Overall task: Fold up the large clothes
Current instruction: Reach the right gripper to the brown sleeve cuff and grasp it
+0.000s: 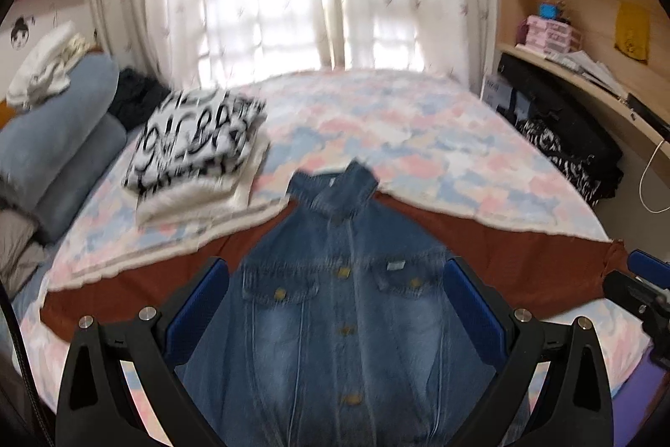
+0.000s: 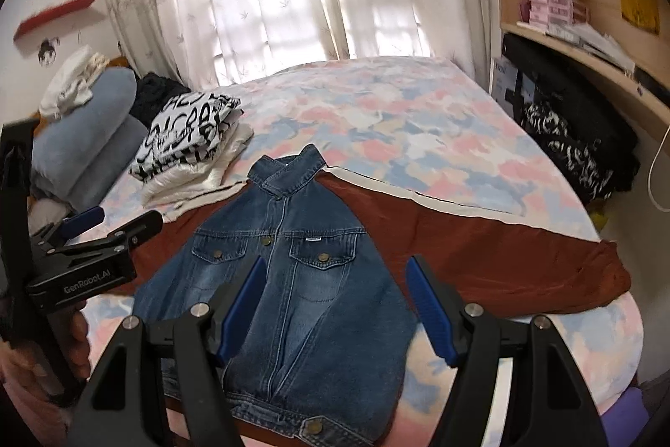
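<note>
A blue denim jacket lies buttoned and face up on the bed, its collar pointing towards the window. Under it is spread a rust-brown cloth with a white edge. My left gripper hovers above the jacket's chest, open, with nothing between its blue pads. My right gripper stands open over the jacket's lower right part, also empty. In the right wrist view the left gripper shows at the left, held by a hand. The right gripper peeks in at the right edge of the left wrist view.
A stack of folded clothes, topped by a black-and-white print, sits on the bed's left. Blue rolled bedding lies beyond it. A black bag and a wooden shelf unit flank the right side. The pastel sheet stretches to the curtains.
</note>
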The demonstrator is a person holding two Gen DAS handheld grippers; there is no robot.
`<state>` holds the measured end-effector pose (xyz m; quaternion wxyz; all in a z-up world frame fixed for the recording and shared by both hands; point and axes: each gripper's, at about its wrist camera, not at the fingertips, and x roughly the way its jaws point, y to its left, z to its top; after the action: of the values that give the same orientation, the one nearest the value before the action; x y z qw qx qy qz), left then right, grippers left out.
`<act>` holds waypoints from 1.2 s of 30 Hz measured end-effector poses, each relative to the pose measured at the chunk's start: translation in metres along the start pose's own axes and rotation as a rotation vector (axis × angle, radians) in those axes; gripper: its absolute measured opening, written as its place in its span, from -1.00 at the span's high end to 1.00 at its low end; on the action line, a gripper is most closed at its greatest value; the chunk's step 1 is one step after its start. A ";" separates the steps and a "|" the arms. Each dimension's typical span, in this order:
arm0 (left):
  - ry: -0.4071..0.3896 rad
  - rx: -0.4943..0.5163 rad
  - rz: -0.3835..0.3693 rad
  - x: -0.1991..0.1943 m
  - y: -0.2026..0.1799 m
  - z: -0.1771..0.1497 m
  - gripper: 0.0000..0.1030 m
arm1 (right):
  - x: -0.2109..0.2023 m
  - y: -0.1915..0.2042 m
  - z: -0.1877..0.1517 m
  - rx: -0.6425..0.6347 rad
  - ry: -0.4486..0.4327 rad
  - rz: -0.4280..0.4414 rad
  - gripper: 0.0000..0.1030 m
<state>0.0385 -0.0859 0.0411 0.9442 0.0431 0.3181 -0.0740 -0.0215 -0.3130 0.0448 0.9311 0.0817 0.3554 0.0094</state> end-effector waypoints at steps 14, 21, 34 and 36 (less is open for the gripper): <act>-0.150 0.039 -0.187 0.032 -0.089 0.061 -0.96 | -0.025 -0.152 0.031 0.185 -0.110 -0.134 -0.46; -0.138 0.086 -0.214 0.066 -0.155 0.065 -0.97 | -0.020 -0.230 0.009 0.264 -0.078 -0.239 -0.46; 0.127 0.099 -0.195 0.165 -0.216 0.024 -0.97 | 0.030 -0.346 -0.050 0.555 0.030 -0.283 -0.46; 0.135 0.132 -0.185 0.174 -0.224 0.013 -0.97 | 0.041 -0.359 -0.061 0.592 0.053 -0.295 -0.46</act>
<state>0.1463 -0.3281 -0.0619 0.9050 0.0804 0.3778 -0.1783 -0.0463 -0.6553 -0.0841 0.8487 0.2961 0.3746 -0.2272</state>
